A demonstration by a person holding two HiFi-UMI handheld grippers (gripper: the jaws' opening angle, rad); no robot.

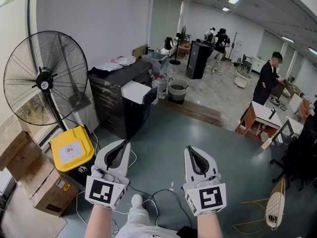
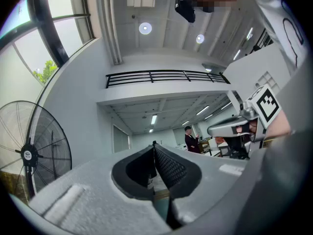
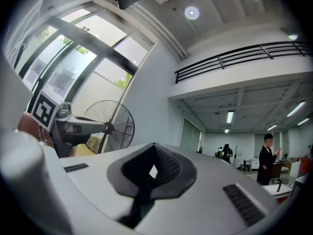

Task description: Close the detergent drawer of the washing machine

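Observation:
In the head view both grippers are held side by side low in front of me, pointing forward over the grey floor. My left gripper [image 1: 127,143] is shut with nothing between its jaws, and my right gripper [image 1: 190,148] is shut and empty too. The left gripper view shows the left gripper [image 2: 154,145] with its pads meeting, aimed slightly upward into the hall. The right gripper view shows the right gripper [image 3: 154,146] the same way. Ahead on the left stands a dark boxy unit [image 1: 116,95] with a white box-shaped part [image 1: 136,91] sticking out of its front. I cannot make out a washing machine or drawer for certain.
A large pedestal fan [image 1: 45,79] stands at the left, with a yellow-lidded bin [image 1: 72,148] and cardboard boxes [image 1: 28,175] beside it. Cables [image 1: 158,197] trail on the floor near my feet. A waste basket [image 1: 177,89], a person [image 1: 267,81] at a desk [image 1: 262,118] and a wicker object [image 1: 275,207] are to the right.

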